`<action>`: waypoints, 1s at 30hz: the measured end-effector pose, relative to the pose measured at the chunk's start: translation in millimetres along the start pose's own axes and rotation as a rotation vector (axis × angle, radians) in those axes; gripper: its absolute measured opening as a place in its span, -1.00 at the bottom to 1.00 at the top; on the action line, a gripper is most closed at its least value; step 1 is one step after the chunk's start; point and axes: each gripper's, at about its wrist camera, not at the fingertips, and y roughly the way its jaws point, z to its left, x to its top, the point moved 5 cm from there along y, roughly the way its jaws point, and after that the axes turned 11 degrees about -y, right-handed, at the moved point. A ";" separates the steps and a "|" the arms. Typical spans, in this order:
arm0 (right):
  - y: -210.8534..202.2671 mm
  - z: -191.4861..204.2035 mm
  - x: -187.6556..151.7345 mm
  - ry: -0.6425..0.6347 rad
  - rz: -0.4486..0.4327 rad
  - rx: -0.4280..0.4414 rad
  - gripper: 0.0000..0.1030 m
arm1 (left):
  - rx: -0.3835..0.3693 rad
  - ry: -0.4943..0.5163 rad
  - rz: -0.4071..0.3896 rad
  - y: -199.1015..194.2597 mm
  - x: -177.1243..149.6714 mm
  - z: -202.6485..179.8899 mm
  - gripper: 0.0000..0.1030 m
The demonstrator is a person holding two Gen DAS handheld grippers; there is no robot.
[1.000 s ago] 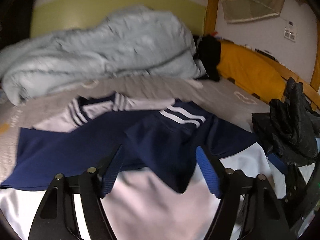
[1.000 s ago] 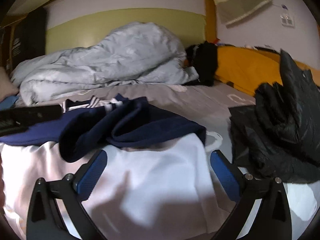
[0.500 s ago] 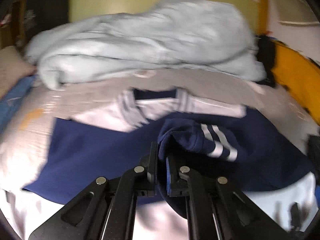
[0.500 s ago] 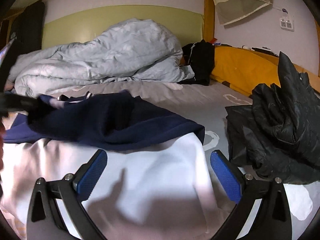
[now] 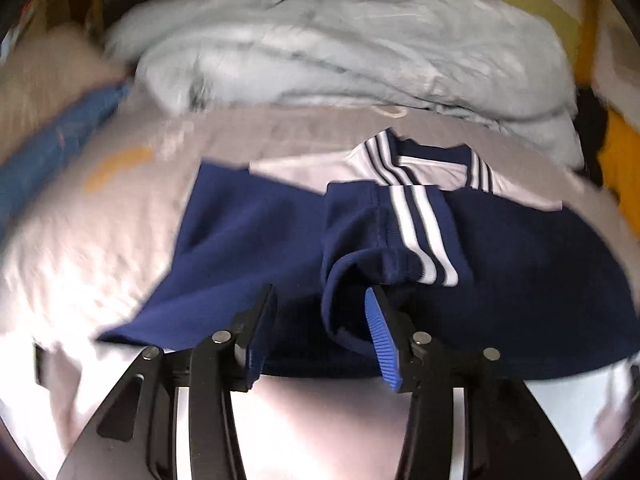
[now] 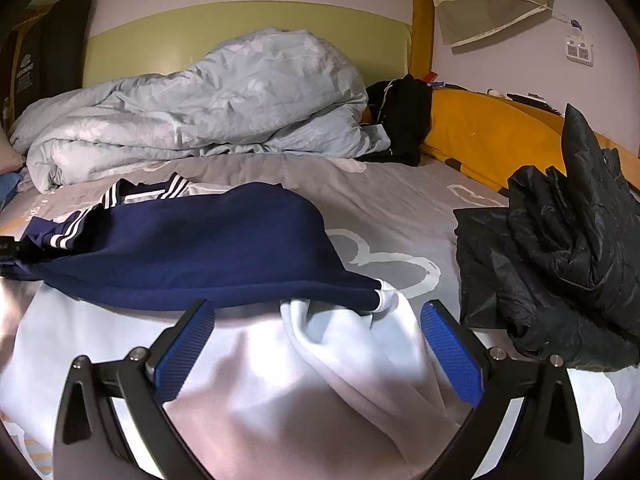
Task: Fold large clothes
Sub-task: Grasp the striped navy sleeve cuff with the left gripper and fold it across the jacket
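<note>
Change, left gripper (image 5: 320, 320): half a second ago its jaws pinched the navy sleeve (image 5: 384, 240); now they stand apart, holding nothing, the sleeve's cuff just ahead of the blue right pad.
Change, sleeve: it now lies folded across the jacket (image 6: 192, 248), its white stripes near the collar (image 5: 432, 160).
Change, right gripper (image 6: 316, 344): jaws wide as before, nothing between them; the white cloth under it now shows a raised fold.
Count: one jacket, one grey quilt (image 6: 200, 108), one black puffer coat (image 6: 560, 248), one yellow cushion (image 6: 480, 136), two grippers.
Jacket look: navy upper body, white lower part, striped collar, two white stripes down the sleeve; left-wrist view is blurred.
Jacket place: flat on the grey bed sheet (image 6: 384, 200), in front of the quilt.
Coat place: right of the jacket, apart from it.
Cushion place: right of the quilt, behind the coat.
</note>
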 end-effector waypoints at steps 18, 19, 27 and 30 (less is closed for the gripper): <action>3.5 7.2 2.0 -0.042 0.009 0.000 1.00 | 0.011 0.364 0.114 48.4 5.5 -94.4 0.21; 3.5 7.9 2.0 -0.047 0.008 -0.003 1.00 | 0.024 0.338 0.126 54.2 8.2 -88.9 0.25; 0.1 18.1 3.5 -0.112 -0.016 -0.025 1.00 | 0.027 0.162 -0.009 31.4 52.6 -22.9 0.05; -0.6 21.5 3.9 -0.139 -0.022 -0.031 1.00 | 0.099 0.155 -0.068 15.8 69.9 3.8 0.04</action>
